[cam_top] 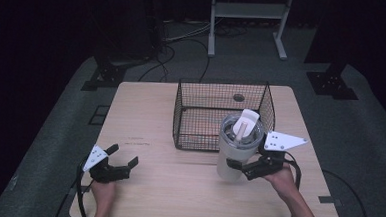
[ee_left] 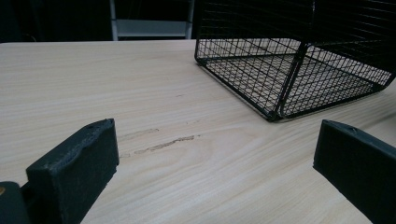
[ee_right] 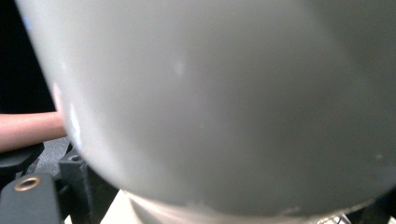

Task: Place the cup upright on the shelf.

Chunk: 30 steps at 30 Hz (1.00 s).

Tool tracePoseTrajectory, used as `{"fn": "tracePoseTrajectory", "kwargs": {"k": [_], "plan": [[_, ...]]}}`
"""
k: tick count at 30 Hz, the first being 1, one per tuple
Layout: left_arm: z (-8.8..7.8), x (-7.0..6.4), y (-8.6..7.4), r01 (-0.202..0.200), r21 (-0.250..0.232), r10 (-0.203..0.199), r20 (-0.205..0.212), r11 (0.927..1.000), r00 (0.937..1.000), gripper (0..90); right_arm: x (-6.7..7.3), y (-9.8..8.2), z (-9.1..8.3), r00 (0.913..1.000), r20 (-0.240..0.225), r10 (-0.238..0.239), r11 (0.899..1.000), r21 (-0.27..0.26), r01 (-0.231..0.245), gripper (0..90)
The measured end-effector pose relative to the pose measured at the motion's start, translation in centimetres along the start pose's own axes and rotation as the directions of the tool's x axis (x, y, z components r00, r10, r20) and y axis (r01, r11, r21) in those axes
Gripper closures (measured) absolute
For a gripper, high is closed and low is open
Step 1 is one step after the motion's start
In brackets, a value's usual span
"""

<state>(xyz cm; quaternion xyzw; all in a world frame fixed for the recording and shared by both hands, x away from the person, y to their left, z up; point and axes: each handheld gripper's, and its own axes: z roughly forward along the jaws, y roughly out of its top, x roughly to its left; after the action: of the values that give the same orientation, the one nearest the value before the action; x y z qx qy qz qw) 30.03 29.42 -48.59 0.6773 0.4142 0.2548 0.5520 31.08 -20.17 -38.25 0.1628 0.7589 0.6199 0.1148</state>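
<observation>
Wood table [cam_top: 142, 186], dark rm; R gripper [cam_top: 242, 167] pinching tumbler [cam_top: 231, 160], L gripper [cam_top: 123, 160] spread.

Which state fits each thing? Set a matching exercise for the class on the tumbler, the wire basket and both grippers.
Things:
1. tumbler
2. wire basket
3. left gripper
4. right gripper

States:
a. jaws apart, nothing between them, low over the table
b. stands at the back of the table, nothing in it
c. white, held near the basket's front right corner
d. closed on the white body

Pairs: 1-c, 2-b, 3-a, 4-d
</observation>
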Motion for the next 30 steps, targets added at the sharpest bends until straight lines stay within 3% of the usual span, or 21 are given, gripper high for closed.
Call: {"fn": "tracePoseTrajectory", "kwargs": {"k": [9, 19, 30], "plan": [[0.0, 0.0, 0.0, 0.003, -0.003, -0.003, 0.0, 1.0, 1.0, 0.0, -0.7, 2.9, 1.2, 0.999, -0.012, -0.043, 0.999, 0.018, 0.043, 8.8], [0.0, 0.1, 0.0, 0.002, -0.005, -0.002, 0.0, 1.0, 1.0, 0.0, -1.7, 5.1, 2.3, 0.9985, -0.028, -0.048, 0.999, 0.014, 0.048, 8.9], [0.0, 0.1, 0.0, 0.005, -0.01, -0.005, 0.002, 0.9999, 1.0, 0.0, -4.1, 8.0, 3.9, 0.9978, -0.026, -0.06, 0.998, 0.011, 0.061, 8.9]]}}
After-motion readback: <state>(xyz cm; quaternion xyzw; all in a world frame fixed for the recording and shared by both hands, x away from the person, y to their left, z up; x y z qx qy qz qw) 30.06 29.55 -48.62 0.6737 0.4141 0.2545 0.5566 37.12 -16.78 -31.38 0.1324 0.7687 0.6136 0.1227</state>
